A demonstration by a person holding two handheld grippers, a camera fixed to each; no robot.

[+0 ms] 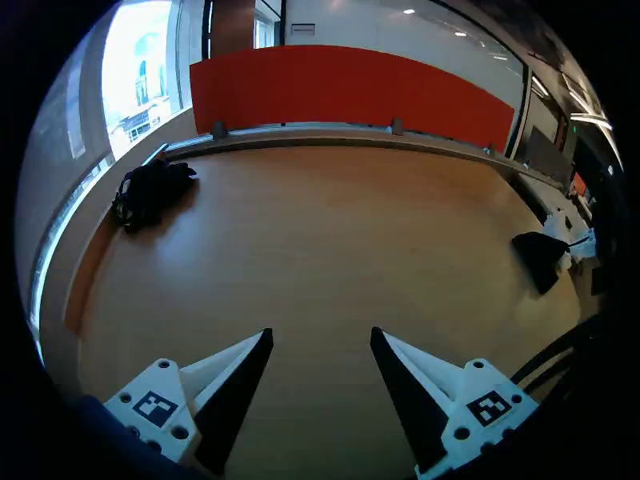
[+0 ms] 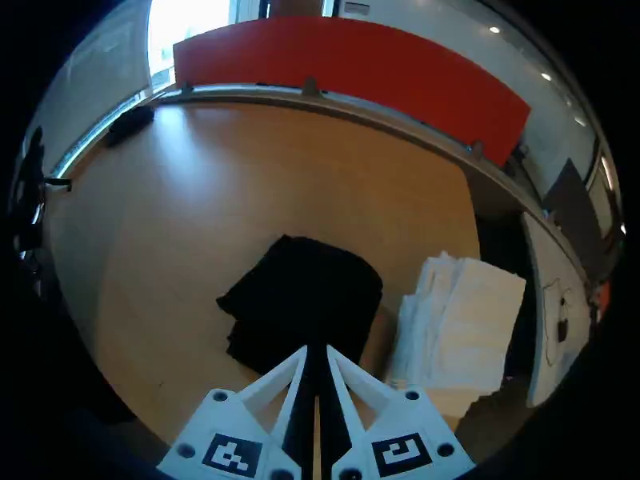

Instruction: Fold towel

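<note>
— Folding looks done: black towel [image 2: 308, 292] lies folded at twelve o'clock of the closed right gripper [image 2: 317, 350].
— Left gripper [image 1: 320, 331] is wide open; next, I think, take one from white stack [image 2: 468, 320], two o'clock.

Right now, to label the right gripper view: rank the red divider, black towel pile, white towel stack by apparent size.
1. red divider
2. black towel pile and white towel stack: too alike to rank

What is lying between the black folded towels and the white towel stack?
Nothing: in the right gripper view, just a narrow strip of bare wooden table separates the black towels from the white stack.
</note>
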